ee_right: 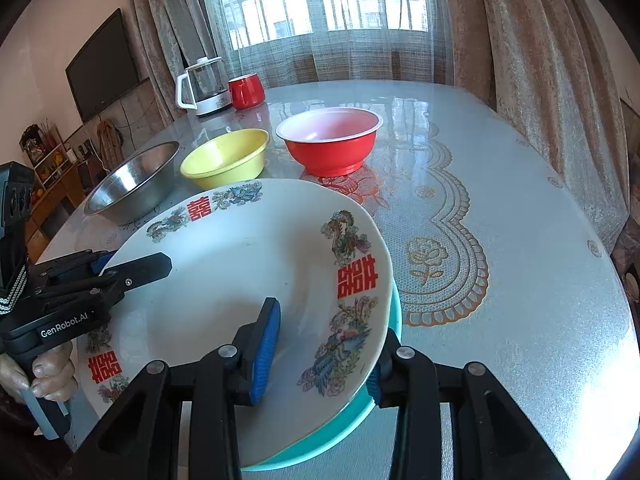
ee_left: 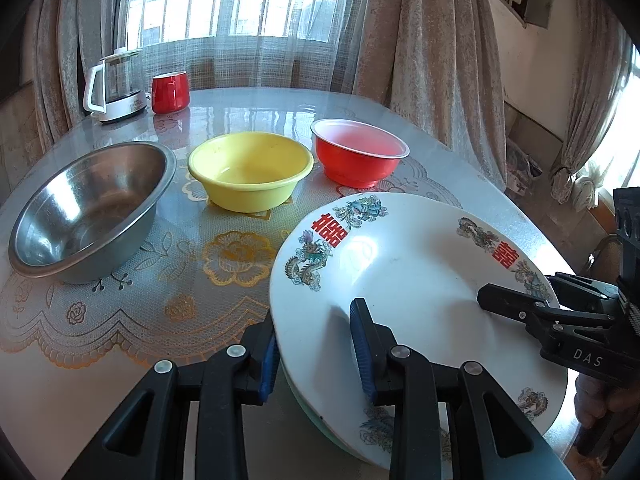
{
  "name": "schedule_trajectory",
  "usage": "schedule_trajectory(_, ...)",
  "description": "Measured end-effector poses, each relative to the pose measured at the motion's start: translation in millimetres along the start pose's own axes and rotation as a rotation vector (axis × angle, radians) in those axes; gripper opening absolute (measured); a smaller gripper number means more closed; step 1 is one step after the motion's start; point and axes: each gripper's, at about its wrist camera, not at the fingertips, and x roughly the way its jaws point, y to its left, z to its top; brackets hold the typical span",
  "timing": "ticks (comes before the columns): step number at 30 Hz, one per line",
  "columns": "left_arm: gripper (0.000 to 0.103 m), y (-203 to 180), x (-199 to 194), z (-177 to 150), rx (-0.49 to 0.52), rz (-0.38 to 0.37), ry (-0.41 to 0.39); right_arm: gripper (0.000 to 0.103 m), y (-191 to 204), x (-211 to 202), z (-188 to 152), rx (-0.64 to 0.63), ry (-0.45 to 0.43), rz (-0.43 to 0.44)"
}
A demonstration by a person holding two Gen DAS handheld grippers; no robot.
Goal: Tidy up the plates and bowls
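White porcelain fills the near half of the left wrist view: the decorated plate (ee_left: 404,280), with red double-happiness marks and dragon-and-phoenix prints, sits at the near right of the bench (ee_left: 208,272). My left tongs (ee_left: 316,352) straddle its left rim, one blue pad outside the edge and the other over the well — I cannot tell from here whether the pads actually press on it. The right tongs (ee_left: 516,300) come in from the right, one black finger lying across the plate's rim. Beyond, three bowls stand in a loose row, each apart from its neighbour: the steel bowl (ee_left: 92,208) on the left, the yellow bowl (ee_left: 250,170) in the middle, the red bowl (ee_left: 358,152) on the right. None is nested in another. A kettle (ee_left: 114,88) and a red mug (ee_left: 170,92) stand at the far edge.

From the right wrist view, the same plate (ee_right: 240,280) lies on top of a teal plate (ee_right: 320,436), whose rim shows beneath its near and right edges. The right tongs (ee_right: 320,360) are part open and span that right rim, with a gap showing at the inner pad, so I judge the grip loose or let go. The left tongs (ee_right: 132,270) rest at the far rim, held by a hand (ee_right: 48,372).

So I judge the plates stacked, or nearly so — the bowls are what is left.
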Motion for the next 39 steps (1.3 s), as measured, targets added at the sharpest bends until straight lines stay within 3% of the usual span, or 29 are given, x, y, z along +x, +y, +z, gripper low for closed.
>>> schedule_trajectory(21, 0.033, -2.7, -7.8, -4.3, 0.002, 0.0, 0.019, 0.038, -7.0, -30.2, -16.3, 0.091, -0.035, 0.004)
schedule_trajectory(23, 0.033, -2.7, -8.4, -4.6, 0.003, 0.0, 0.019, 0.031, -2.0, -32.5, -17.4, 0.076, -0.039, 0.009)
schedule_trajectory(39, 0.032, -5.9, -10.6, -1.3, 0.024, 0.044, 0.01, 0.031, 2.9, -17.5, -19.9, 0.107, -0.065, -0.079)
